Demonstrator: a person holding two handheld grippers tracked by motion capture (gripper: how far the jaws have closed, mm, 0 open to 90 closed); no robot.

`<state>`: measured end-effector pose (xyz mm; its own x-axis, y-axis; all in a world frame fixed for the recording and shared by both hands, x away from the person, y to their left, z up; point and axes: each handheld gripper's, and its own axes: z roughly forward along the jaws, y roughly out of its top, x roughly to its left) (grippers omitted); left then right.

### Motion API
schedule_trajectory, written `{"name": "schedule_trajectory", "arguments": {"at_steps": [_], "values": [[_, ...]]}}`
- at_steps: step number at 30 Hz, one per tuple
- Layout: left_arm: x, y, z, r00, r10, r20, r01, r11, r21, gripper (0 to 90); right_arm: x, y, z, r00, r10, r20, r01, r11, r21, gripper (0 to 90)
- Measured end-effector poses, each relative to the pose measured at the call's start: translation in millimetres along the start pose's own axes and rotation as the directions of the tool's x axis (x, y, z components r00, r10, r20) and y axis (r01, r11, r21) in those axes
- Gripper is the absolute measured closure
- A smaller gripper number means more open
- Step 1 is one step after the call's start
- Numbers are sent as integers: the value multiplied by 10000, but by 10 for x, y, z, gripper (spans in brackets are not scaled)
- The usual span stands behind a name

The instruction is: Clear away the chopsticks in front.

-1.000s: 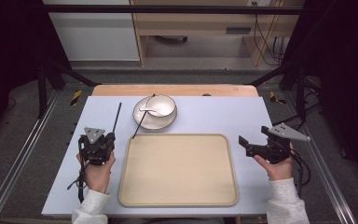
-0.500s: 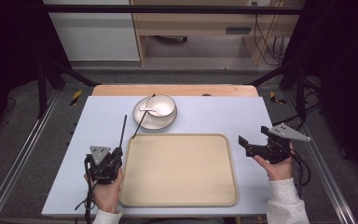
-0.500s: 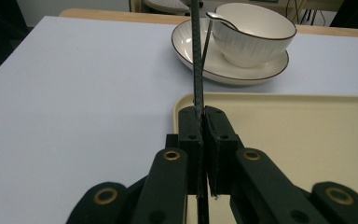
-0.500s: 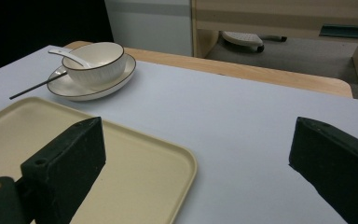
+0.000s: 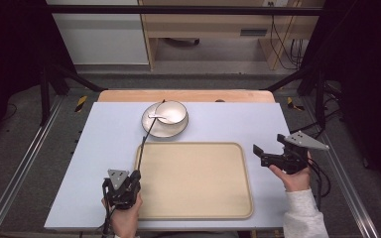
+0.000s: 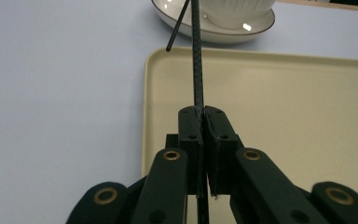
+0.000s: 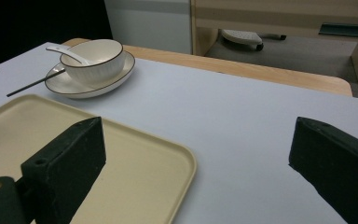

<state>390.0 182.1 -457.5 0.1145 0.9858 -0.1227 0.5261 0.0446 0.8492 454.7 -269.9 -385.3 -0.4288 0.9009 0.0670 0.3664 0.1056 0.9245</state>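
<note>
left tool: clamped on thin ridged black chopstick | right tool: jaws wide, holding nothing | tray: smooth beige rounded rectangle | bowl: glossy white

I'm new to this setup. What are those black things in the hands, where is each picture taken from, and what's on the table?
A person stands at a table and holds a hand-operated gripper in each hand. The high view looks down from above; the two gripper views ride on the grippers themselves. On the table lie a beige tray and a white bowl with a spoon in it, standing on a saucer. A black chopstick rests its far end on the saucer. The left gripper has its fingers shut on a second chopstick, near the tray's left edge. The right gripper is open and holds nothing, right of the tray.
</note>
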Motion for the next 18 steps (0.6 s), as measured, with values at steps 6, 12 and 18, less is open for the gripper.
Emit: {"name": "schedule_trajectory", "arguments": {"at_steps": [6, 12, 18], "values": [[-6, -63, 94, 10000, -8, -36, 9, 9994, 350, 859, 15, -8, 25, 10000, -48, 9, 48, 9999, 112, 41], [-4, -86, 191, 10000, -5, -60, 10, 9973, 733, 859, 15, -9, 29, 10000, -79, 1, 79, 9999, 106, 41], [-20, -117, 264, 9998, 121, -149, -104, 9935, 1133, 858, 18, -10, 30, 10000, -77, -9, 77, 9999, 107, 42]]}}
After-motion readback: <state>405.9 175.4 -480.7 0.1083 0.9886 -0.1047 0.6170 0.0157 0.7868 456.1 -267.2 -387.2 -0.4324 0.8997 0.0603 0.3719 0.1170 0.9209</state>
